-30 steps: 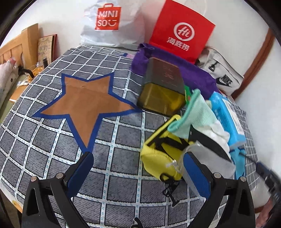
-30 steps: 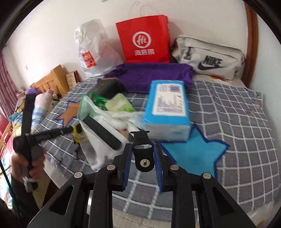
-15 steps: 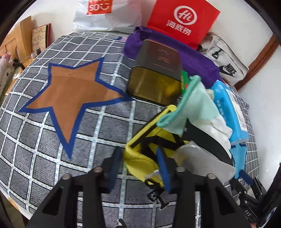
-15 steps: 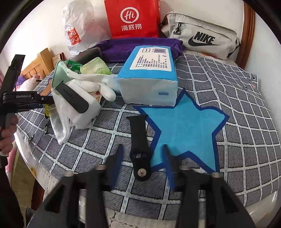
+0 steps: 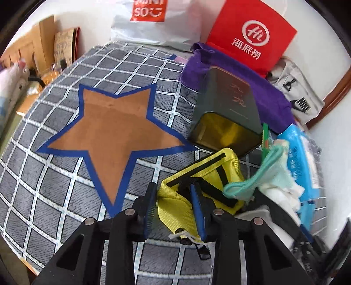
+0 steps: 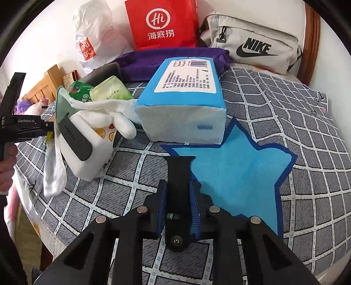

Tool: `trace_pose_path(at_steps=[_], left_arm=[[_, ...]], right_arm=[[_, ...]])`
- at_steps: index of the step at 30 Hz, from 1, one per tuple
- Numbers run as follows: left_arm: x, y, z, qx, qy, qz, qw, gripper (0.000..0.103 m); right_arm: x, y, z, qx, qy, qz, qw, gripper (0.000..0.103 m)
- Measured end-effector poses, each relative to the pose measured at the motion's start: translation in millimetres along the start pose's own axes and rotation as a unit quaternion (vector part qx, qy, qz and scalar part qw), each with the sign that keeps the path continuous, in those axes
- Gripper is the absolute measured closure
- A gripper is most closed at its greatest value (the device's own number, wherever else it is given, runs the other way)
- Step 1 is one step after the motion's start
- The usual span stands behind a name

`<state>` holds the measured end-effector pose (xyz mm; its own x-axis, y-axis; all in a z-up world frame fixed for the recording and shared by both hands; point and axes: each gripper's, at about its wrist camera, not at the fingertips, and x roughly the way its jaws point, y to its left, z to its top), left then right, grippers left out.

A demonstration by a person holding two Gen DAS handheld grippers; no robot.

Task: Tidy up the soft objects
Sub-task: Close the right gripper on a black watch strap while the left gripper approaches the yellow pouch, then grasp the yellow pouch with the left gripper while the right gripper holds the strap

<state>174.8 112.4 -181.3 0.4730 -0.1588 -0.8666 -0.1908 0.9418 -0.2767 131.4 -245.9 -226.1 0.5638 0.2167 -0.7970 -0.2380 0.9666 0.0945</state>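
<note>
My left gripper (image 5: 174, 202) is shut on the near corner of a yellow pouch (image 5: 210, 175) with black straps, which lies on the grey checked cloth beside the brown star (image 5: 114, 131). My right gripper (image 6: 178, 197) is shut on a black watch strap (image 6: 178, 173) that lies at the left edge of the blue star (image 6: 237, 173). A blue tissue pack (image 6: 186, 105), a white glove (image 6: 109, 114), a mint cloth (image 5: 263, 173) and a second black strap (image 6: 74, 138) on a white carton sit in a pile between the stars.
A dark tin box (image 5: 230, 116), a purple cloth (image 6: 171, 57), a red paper bag (image 6: 160, 24), a white Miniso bag (image 5: 153, 19) and a grey Nike bag (image 6: 252, 50) line the back. The table edge runs close below both grippers. The left handle (image 6: 15, 127) shows at left.
Both grippers have closed: the left on the yellow pouch, the right on the black watch strap it had let go of half a second before. The left one moved in toward the pouch.
</note>
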Motion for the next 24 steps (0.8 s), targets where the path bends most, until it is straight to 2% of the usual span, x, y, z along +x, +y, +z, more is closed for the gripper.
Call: trace_pose_path(at_steps=[3, 4, 8, 10, 11, 12, 13, 14, 17, 24], left_arm=[[1.3, 2.4, -1.4, -0.002, 0.021, 0.000, 0.9998, 0.068], [2.6, 3.2, -2.1, -0.003, 0.024, 0.007, 0.9997, 0.060], [7.5, 0.6, -5.8, -0.003, 0.021, 0.011, 0.9997, 0.051], [9.7, -5.5, -7.3, 0.007, 0.011, 0.021, 0.9997, 0.054], [10.5, -9.1, -8.5, 0.014, 0.005, 0.024, 0.9996, 0.068], [10.9, -12.6, -8.7, 0.022, 0.003, 0.028, 0.9993, 0.068], [10.0, -13.9, -9.0, 0.027, -0.001, 0.030, 0.9992, 0.071], [8.1, -13.0, -8.4, 0.025, -0.005, 0.027, 0.9993, 0.074], [-1.3, -3.6, -6.9, 0.004, -0.012, 0.009, 0.9999, 0.076], [-31.3, 9.7, -5.1, -0.013, -0.046, 0.003, 0.9989, 0.076]], right_arm=[[1.3, 0.9, 1.3, -0.004, 0.001, -0.002, 1.000, 0.082], [1.9, 2.0, 1.9, -0.007, 0.002, -0.003, 1.000, 0.081], [4.9, 3.4, 5.1, -0.007, 0.000, 0.010, 1.000, 0.069], [6.8, 7.2, 6.1, -0.013, -0.003, 0.003, 1.000, 0.068], [8.2, 9.6, 6.9, -0.020, -0.005, -0.002, 1.000, 0.069], [9.0, 12.3, 6.8, -0.028, -0.009, -0.009, 1.000, 0.071], [9.0, 14.0, 6.2, -0.035, -0.013, -0.012, 0.999, 0.082], [9.2, 14.8, 5.9, -0.040, -0.016, -0.012, 0.999, 0.082], [6.0, 11.2, 8.0, -0.027, -0.012, -0.003, 1.000, 0.082], [-25.8, 4.9, 15.8, -0.002, -0.035, 0.000, 0.999, 0.083]])
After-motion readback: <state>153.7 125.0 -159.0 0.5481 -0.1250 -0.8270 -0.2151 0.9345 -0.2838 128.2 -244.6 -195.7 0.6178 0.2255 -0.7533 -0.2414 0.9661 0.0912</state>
